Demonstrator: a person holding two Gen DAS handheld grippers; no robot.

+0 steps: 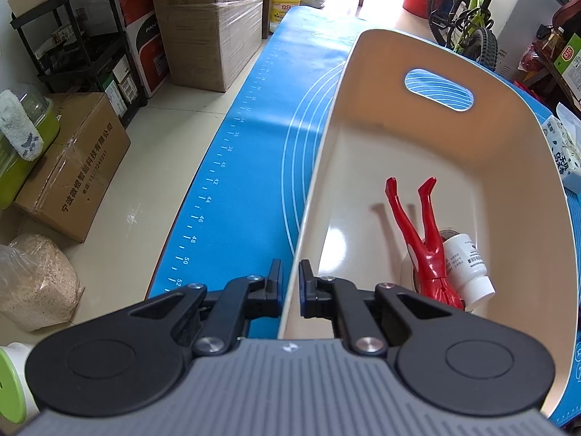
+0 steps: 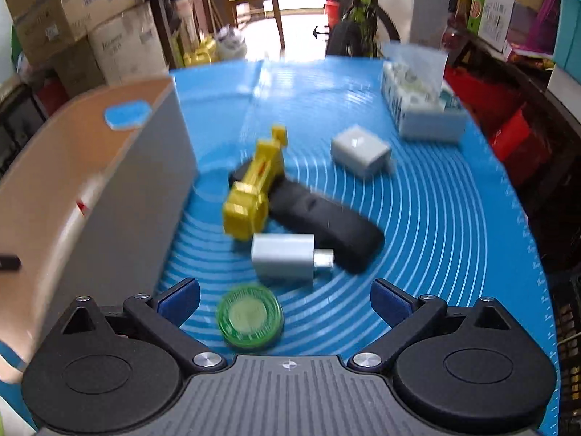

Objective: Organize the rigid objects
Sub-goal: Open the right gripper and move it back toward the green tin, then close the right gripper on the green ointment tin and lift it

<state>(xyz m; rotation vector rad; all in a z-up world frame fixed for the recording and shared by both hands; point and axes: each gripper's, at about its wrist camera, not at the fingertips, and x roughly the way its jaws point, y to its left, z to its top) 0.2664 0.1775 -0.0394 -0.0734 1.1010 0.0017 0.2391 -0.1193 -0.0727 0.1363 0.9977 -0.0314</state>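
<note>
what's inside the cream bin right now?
In the cream bin: a red figure, legs up, leaning over a white bottle. Something round beneath them is mostly covered. The left tool hides the near corner.

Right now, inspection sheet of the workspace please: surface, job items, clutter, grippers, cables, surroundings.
Surface: blue mat with white rings.
Job's things: bin holds red figure and white bottle; on the mat lie yellow toy, black case, two chargers, green disc.
Clutter: tissue pack.
Grippers: left hand-held gripper shut on the bin wall; right hand-held gripper open over the disc.
Cables: nothing seen.
Surroundings: boxes, bicycle.
</note>
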